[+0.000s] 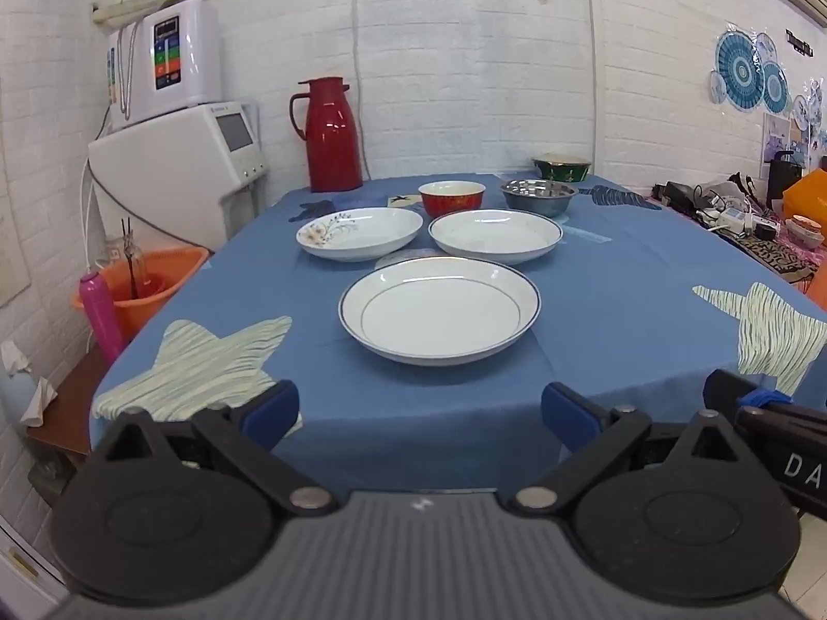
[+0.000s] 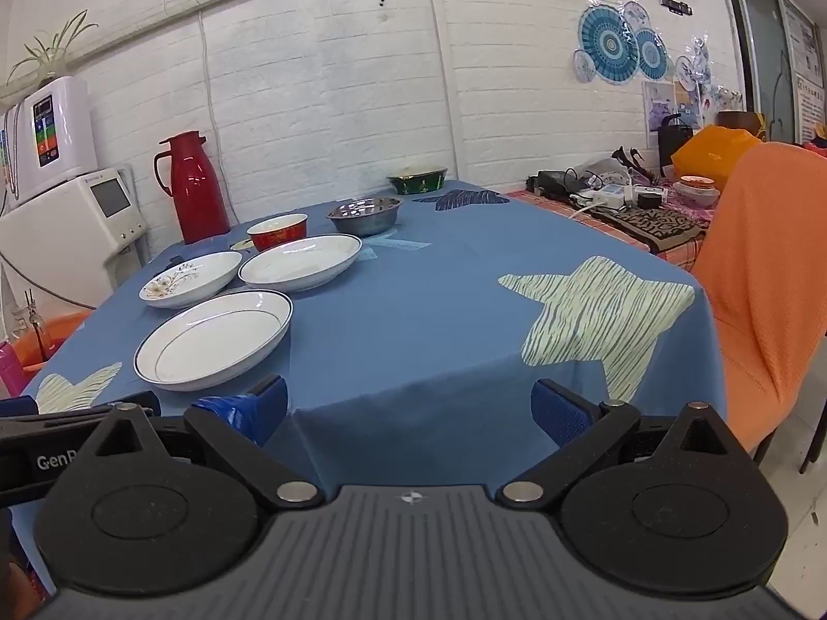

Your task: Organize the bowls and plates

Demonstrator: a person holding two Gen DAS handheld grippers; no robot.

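Note:
Three white plates lie on the blue tablecloth: a blue-rimmed plate (image 1: 439, 310) (image 2: 214, 338) nearest, a flower-patterned plate (image 1: 359, 232) (image 2: 191, 279) behind it to the left, and a gold-rimmed plate (image 1: 495, 235) (image 2: 300, 262) behind to the right. Further back stand a red bowl (image 1: 451, 198) (image 2: 277, 231), a steel bowl (image 1: 538, 196) (image 2: 364, 215) and a green bowl (image 1: 562, 167) (image 2: 417, 179). My left gripper (image 1: 419, 416) is open and empty, short of the table's front edge, facing the nearest plate. To its right, my right gripper (image 2: 408, 411) is open and empty too.
A red thermos jug (image 1: 331, 137) (image 2: 192, 186) stands at the table's back left corner. White appliances (image 1: 181, 155) and an orange basin (image 1: 150, 284) sit left of the table. An orange-covered chair (image 2: 765, 279) stands at the right, with a cluttered side table (image 2: 636, 206) behind it.

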